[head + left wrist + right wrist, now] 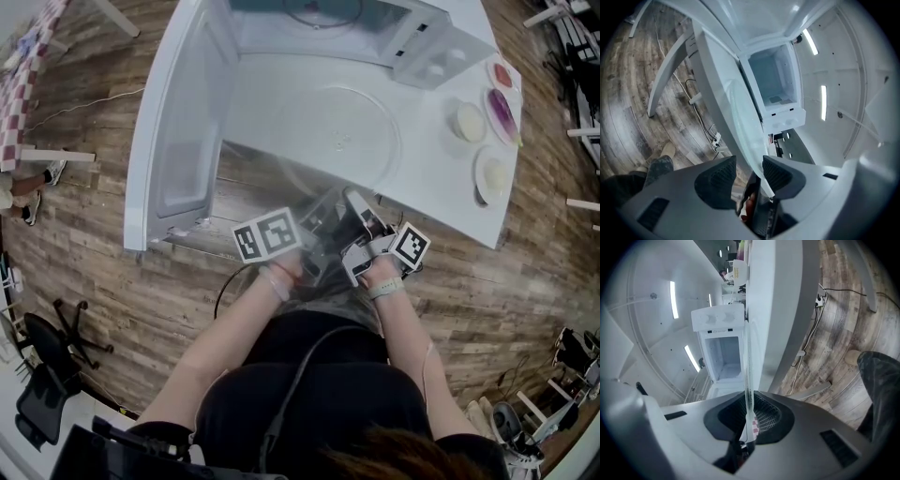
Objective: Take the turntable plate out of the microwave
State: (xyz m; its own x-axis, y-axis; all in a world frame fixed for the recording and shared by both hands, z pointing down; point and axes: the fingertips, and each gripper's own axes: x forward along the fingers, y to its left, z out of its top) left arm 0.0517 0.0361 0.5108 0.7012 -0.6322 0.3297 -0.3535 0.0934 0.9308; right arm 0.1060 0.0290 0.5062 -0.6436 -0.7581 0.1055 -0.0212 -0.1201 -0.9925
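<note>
Out of boxy white microwave (319,23) already: clear round glass turntable plate (337,141), flat over white worktop (441,187) in front. Near rim clamped in right claw (749,411). Left claw (749,164) spread apart, rim btwn pads, not pressed. Plate dead ahead of both, only right gripping.

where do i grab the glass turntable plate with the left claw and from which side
Take the turntable plate by its near rim, beside the right claw clamped there, coming edge-on from the near side. It's a thin flat disc; only its edge fits inside the open left claw.
</note>
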